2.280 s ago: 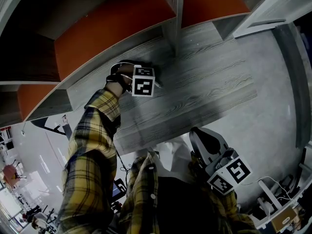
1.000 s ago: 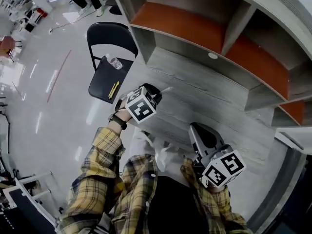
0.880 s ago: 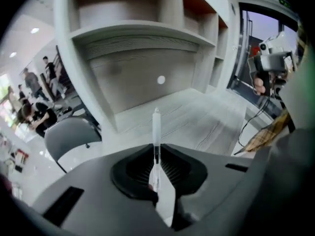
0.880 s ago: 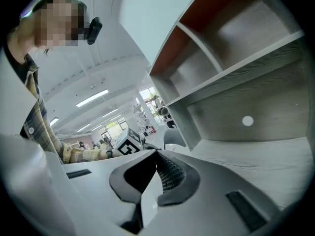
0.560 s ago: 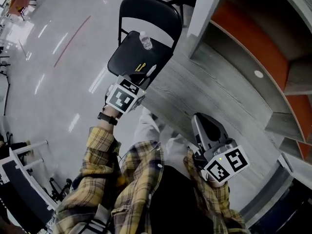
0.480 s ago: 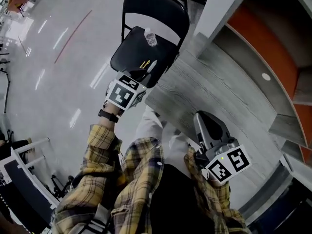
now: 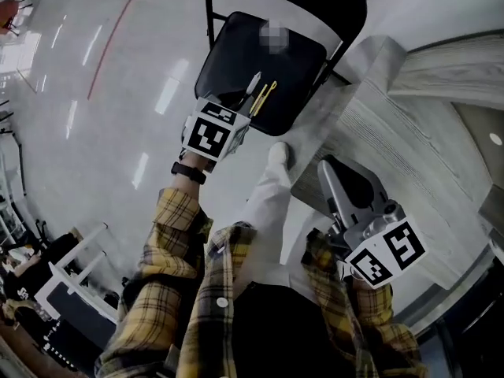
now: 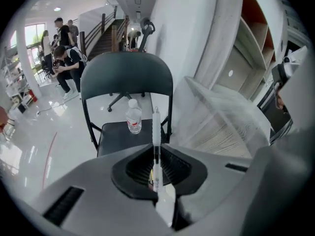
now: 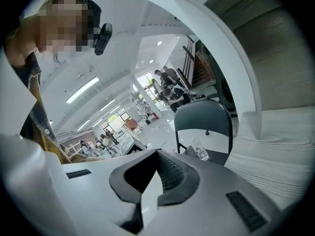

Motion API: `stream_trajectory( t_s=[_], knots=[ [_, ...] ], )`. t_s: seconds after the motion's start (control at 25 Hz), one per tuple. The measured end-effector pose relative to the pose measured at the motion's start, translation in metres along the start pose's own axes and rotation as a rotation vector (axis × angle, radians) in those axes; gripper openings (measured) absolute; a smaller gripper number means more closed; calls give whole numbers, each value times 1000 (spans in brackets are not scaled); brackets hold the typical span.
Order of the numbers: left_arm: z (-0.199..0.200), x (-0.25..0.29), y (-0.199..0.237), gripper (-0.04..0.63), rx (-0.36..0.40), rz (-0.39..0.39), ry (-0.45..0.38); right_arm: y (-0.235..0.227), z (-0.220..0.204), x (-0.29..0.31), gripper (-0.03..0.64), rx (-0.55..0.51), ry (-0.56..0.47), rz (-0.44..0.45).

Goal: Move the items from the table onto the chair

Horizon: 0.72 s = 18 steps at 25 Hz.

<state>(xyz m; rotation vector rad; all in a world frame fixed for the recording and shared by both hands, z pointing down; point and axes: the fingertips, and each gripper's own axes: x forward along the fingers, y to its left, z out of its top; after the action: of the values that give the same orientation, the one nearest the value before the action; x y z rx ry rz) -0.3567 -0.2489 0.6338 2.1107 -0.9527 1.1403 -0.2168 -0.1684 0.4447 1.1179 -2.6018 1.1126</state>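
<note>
My left gripper pinches a white pen before the black folding chair, centre frame; my right gripper sits closed, empty.

Head view: the backrest of the black folding chair is cut off by the top edge. A thin yellow item on its seat is too small to be identified. Left gripper view: the lower end of the white pen is hidden within the left hand-held gripper.

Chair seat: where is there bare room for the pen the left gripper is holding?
Bare, in the head view: the seat between the water bottle and its left edge, and right of the yellow pen. Crowded: the front edge, where the left gripper holds the white pen beside the yellow one.
</note>
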Motion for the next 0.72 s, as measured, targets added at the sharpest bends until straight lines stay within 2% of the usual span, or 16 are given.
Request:
stream_trajectory(
  t_s=[0.2, 0.44, 0.72],
  knots=[
    [-34, 63, 41, 44, -18, -4, 39, -10, -17, 52, 17, 10, 34, -2],
    [-91, 133, 64, 44, -70, 0, 107, -33, -35, 86, 18, 41, 47, -15],
    [-134, 175, 79, 44, -138, 32, 137, -44, -55, 100, 18, 70, 50, -16]
  ],
)
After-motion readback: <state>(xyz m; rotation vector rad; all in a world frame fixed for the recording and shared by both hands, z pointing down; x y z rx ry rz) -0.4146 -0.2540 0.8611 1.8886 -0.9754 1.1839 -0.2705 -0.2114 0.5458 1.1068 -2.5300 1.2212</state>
